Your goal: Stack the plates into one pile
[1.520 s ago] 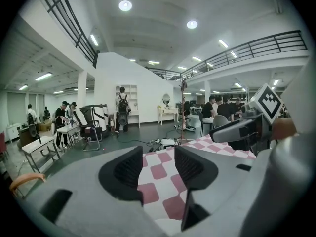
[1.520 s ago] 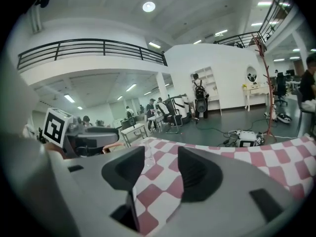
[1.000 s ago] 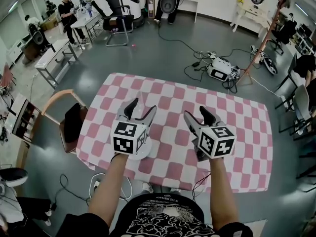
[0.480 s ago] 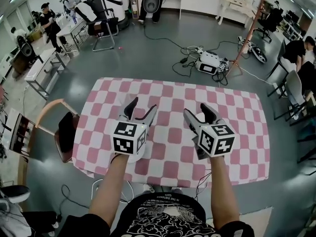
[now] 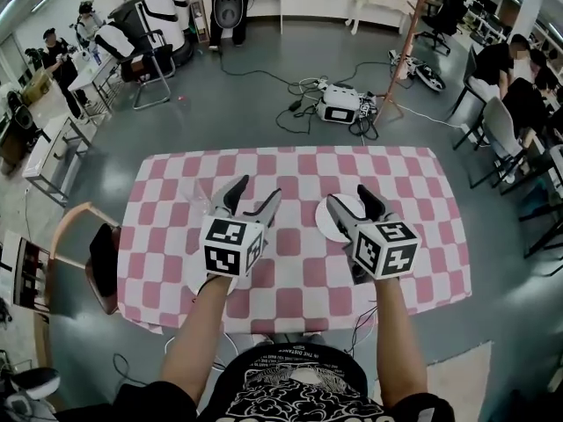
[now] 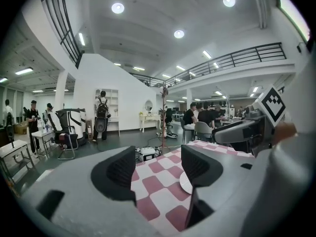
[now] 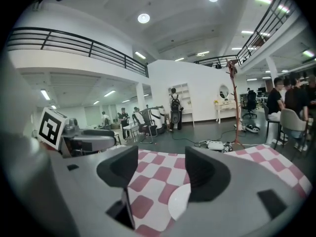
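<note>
A white plate (image 5: 335,220) lies on the pink-and-white checked table (image 5: 290,161), right beside and partly under my right gripper (image 5: 354,202). That gripper is open and empty; in the right gripper view the plate (image 7: 179,202) shows low by the right-hand jaw. A second white plate (image 5: 194,272) peeks out left of the left gripper's marker cube, mostly hidden by it. My left gripper (image 5: 252,194) hovers over the cloth, open, with nothing between its jaws. In the left gripper view, the first plate (image 6: 184,182) lies ahead to the right.
A wooden chair (image 5: 88,253) stands at the table's left side. Beyond the far edge, cables and a white box (image 5: 339,108) lie on the floor by a red pole (image 5: 400,51). People sit at desks at the right and back left.
Both grippers have moved farther out over the table. The plate by the right gripper has come into sight, and the other plate now shows left of the left cube instead of beneath it.
</note>
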`<state>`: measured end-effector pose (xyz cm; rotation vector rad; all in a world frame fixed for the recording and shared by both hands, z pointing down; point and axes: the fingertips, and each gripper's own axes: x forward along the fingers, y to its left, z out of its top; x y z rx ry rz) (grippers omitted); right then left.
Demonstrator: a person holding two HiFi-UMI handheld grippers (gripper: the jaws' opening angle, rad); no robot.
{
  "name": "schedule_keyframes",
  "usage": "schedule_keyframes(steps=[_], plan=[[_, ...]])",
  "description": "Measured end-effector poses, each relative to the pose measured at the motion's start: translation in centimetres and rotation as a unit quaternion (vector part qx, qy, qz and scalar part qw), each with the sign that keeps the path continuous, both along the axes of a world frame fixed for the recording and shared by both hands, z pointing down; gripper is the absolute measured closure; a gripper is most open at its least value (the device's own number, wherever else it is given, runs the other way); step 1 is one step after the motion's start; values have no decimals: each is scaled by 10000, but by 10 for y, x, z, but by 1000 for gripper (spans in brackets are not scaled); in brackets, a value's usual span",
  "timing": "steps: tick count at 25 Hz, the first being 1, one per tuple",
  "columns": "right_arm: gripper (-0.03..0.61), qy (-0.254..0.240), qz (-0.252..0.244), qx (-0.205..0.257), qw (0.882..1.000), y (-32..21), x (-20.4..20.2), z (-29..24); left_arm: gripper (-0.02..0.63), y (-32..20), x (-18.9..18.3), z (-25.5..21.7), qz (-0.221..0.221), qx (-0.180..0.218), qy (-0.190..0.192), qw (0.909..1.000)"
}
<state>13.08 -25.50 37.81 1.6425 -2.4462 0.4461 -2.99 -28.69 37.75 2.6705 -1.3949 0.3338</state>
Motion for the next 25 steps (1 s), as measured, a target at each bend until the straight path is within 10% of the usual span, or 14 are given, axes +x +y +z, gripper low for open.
schedule_keyframes(steps=[25], plan=[[276,-120,30,-904,9958,-5,95,60,316,-21,115,57,601,-772,214,9950]])
